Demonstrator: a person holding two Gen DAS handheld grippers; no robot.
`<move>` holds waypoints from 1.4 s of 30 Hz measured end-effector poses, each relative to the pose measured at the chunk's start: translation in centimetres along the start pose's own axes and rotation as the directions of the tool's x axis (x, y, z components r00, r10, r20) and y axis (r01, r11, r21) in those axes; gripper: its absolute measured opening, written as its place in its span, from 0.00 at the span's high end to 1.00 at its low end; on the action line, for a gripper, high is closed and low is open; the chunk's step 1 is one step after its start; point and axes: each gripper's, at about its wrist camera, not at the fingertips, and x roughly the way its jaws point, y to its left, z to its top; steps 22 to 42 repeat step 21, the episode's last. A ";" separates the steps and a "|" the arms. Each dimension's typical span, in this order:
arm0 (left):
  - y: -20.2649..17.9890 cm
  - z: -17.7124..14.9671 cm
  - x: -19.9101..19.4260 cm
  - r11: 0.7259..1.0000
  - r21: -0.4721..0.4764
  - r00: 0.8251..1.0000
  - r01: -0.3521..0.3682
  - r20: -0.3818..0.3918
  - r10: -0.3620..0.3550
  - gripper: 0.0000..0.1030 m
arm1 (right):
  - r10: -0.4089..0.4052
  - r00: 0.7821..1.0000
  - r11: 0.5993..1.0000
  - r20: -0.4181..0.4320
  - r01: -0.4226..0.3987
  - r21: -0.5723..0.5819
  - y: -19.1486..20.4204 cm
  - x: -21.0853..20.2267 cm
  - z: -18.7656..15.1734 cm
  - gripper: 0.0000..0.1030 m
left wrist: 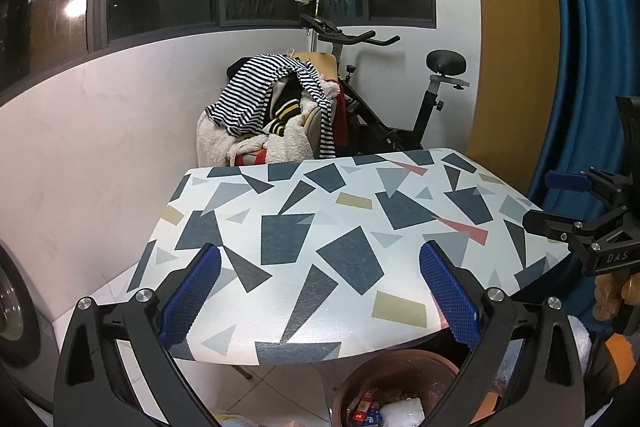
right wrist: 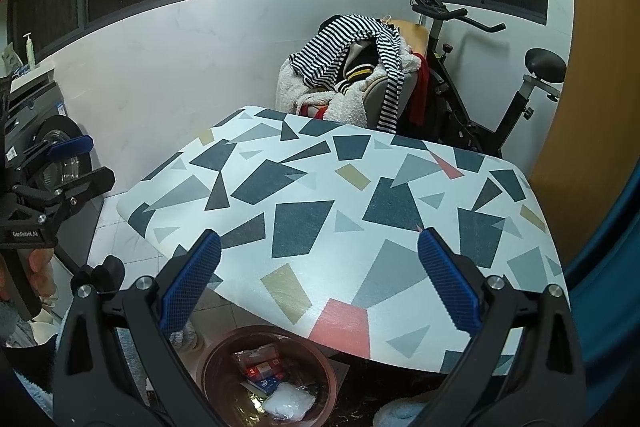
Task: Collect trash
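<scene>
Hovering wide-jawed and empty over the table's (left wrist: 304, 219) near edge, the left gripper (left wrist: 320, 291) and right gripper (right wrist: 319, 287) seemingly have finished, since wrappers fill the bin (right wrist: 212, 367) below.

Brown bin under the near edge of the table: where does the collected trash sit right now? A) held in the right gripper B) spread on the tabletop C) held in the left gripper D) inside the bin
D: the right wrist view shows wrappers and a white bag inside the brown bin, while the table shows only its pattern and both the left gripper and right gripper are open and hold nothing.
</scene>
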 end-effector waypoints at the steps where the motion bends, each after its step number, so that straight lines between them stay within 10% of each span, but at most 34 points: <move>1: -0.1 0.0 0.0 1.000 0.002 1.000 0.001 -0.001 -0.001 0.06 | 0.000 1.000 1.000 0.001 0.000 -0.001 0.1 0.0 0.0 0.06; 42: -0.1 -0.2 0.2 1.000 -0.001 1.000 -0.008 -0.022 0.008 0.06 | 0.000 1.000 1.000 0.001 0.000 -0.001 0.5 0.0 -0.1 0.06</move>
